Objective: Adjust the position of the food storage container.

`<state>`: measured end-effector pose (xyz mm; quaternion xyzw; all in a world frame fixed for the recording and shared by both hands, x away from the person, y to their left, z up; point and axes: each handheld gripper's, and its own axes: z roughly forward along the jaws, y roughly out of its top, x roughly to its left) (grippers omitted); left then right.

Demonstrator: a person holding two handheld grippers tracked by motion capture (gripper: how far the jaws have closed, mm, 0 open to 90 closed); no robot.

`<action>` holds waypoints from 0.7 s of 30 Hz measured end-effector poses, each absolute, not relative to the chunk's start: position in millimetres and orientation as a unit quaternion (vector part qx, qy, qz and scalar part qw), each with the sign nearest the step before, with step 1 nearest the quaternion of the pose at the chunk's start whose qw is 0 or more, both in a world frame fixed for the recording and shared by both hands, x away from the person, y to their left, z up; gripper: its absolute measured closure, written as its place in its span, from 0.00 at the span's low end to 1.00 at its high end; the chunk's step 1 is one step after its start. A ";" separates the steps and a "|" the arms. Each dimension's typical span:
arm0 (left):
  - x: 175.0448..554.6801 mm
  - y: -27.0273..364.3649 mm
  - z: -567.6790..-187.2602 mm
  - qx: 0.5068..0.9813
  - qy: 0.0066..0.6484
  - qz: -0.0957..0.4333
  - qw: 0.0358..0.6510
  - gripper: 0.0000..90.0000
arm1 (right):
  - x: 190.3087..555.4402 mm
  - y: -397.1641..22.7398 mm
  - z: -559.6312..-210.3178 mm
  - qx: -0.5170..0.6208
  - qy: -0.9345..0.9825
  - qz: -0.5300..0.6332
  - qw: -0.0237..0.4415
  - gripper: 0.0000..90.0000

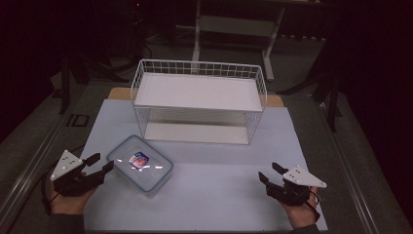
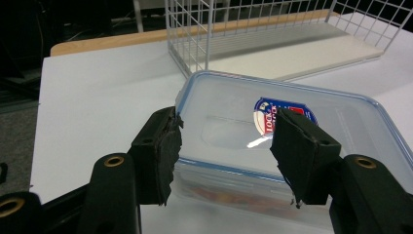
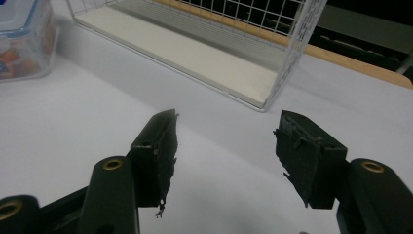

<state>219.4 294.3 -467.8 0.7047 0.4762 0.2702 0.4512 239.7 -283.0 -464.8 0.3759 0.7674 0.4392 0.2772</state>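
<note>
Clear plastic box [image 1: 140, 163] beside left gripper [image 1: 99, 163]

We see bare white tabletop [image 1: 219, 190] between the two grippers, wide enough to cross. Lidded plastic box [image 1: 140, 164] sits just ahead of the left gripper [image 1: 100, 164], blocking its straight path forward; the jaws stand apart with the box's near edge close before them. Room to pass the box on its right. The right gripper [image 1: 269, 173] has open table ahead up to the wire shelf rack [image 1: 199, 100], which stands across the far middle. The rack's front is open between its two white boards; wire sides close its ends. Narrow strips of table run past either end of it.
</note>
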 end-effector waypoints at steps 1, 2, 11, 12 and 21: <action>219.8 294.0 -468.1 0.705 0.476 0.271 0.450 0.48 | 239.6 -283.5 -464.9 0.378 0.766 0.440 0.276 0.44; 220.1 293.9 -468.5 0.706 0.476 0.270 0.450 0.48 | 239.6 -284.5 -464.8 0.378 0.766 0.440 0.276 0.44; 225.4 289.3 -475.1 0.723 0.465 0.255 0.442 0.54 | 239.9 -284.2 -464.9 0.379 0.766 0.441 0.274 0.44; 227.0 288.4 -476.4 0.726 0.464 0.252 0.441 0.55 | 239.9 -283.9 -465.0 0.379 0.767 0.441 0.273 0.43; 241.8 298.4 -486.5 0.728 0.476 0.229 0.437 0.83 | 240.4 -285.3 -465.7 0.383 0.764 0.442 0.271 0.43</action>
